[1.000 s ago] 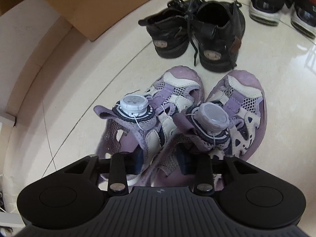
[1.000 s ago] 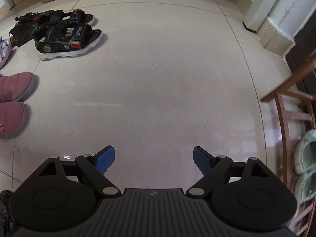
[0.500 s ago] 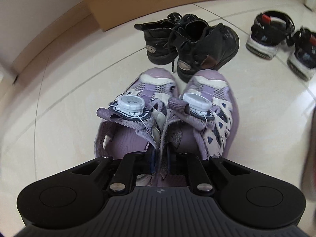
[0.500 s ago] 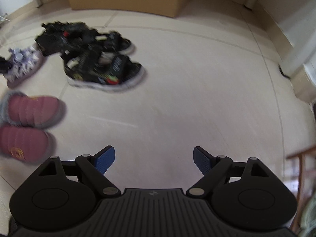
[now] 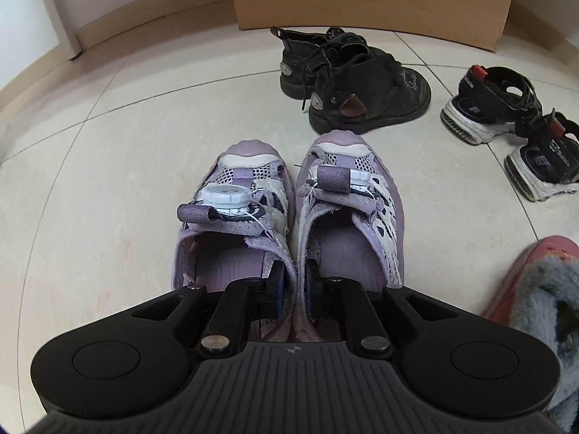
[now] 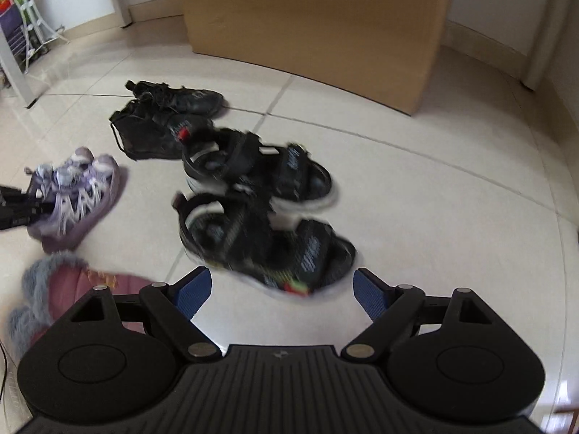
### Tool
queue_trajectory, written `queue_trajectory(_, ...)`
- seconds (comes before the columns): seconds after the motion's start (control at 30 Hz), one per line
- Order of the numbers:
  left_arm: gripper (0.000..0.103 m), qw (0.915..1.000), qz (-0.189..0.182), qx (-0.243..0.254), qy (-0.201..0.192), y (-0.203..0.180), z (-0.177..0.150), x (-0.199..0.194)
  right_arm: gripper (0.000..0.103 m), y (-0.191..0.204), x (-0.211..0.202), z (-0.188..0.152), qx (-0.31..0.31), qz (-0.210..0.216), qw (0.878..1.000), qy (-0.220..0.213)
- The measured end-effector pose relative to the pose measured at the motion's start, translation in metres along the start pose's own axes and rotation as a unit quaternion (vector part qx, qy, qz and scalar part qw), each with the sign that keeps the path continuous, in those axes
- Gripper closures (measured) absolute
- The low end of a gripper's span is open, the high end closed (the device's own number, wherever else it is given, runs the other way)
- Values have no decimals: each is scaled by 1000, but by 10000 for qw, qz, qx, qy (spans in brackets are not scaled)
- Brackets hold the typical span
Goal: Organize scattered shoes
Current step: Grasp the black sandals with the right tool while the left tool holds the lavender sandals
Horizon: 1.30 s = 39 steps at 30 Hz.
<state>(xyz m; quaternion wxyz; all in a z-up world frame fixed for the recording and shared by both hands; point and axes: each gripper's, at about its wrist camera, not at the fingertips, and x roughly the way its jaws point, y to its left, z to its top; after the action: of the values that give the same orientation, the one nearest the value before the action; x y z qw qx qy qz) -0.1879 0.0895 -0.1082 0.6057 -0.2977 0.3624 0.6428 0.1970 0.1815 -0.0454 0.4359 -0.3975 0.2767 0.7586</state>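
Left gripper (image 5: pixel 294 285) has clamped down: a second ago its jaws stood wider, astride the inner collars of the pair of lilac mesh sneakers with white dial closures (image 5: pixel 289 213); now both collars are pinched together between the pads, one finger inside each shoe. The sneakers sat splayed at an angle before; now they're parallel, toes pointing straight away from the gripper. Pair reads as gathered into one grip, so it can probably be moved as a unit.

Ahead of the toes, nearly touching: pair of black lace-up leather boots (image 5: pixel 347 83). Further right of those: pair of black strap sandals with white soles (image 5: pixel 506 123). Close to the gripper's right side: pink slipper with grey fur lining (image 5: pixel 535 289).

Right gripper (image 6: pixel 282 293) is wide open and empty. Its view has swung from bare tiled floor (image 6: pixel 434 199) to the black sandals, which now sit just ahead of its fingertips, roughly centred. View is motion-blurred. Likely next pick: the sandals.

Big cardboard box (image 6: pixel 318 25) stands beyond everything.
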Motion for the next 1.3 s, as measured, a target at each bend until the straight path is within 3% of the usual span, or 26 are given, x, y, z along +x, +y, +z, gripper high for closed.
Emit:
queue_trajectory(0.13, 90, 9999, -90, -39, -37, -3, -8, -6, 19, 7, 26, 30, 62, 64, 9999, 84)
queue_trajectory(0.23, 90, 9999, -147, -79, -35, -1, -10, -7, 29, 13, 46, 46, -107, 136, 9997, 157)
queue_trajectory(0.3, 90, 9998, -165, -88, -33, 0, -10, -8, 29, 22, 57, 50, -575, 80, 9981, 195)
queue_trajectory(0.43, 90, 9998, -165, -98, -32, -1, -10, -8, 29, 47, 76, 55, -1921, -120, 9810, 244)
queue_trajectory(0.57, 90, 9997, -182, -122, -78, -1, -12, -8, 29, 57, 86, 61, -2516, -122, 9674, 252)
queue_trajectory(0.93, 89, 9995, -279, -98, -132, 3, -14, -9, 29, 49, 127, 70, -3303, 574, 9404, 568)
queue_trajectory(1.2, 89, 9995, -285, -79, -147, 3, -15, -10, 31, 52, 153, 74, -3103, 1092, 9424, 613)
queue_trajectory(1.23, 89, 9994, -285, -83, -150, 2, -15, -10, 36, 52, 155, 73, -3055, 1160, 9433, 581)
queue_trajectory(1.27, 89, 9994, -284, -83, -159, 2, -15, -10, 52, 52, 157, 72, -3007, 1228, 9442, 550)
queue_trajectory(1.3, 89, 9994, -284, -85, -171, 2, -16, -10, 61, 53, 156, 70, -2996, 1307, 9436, 523)
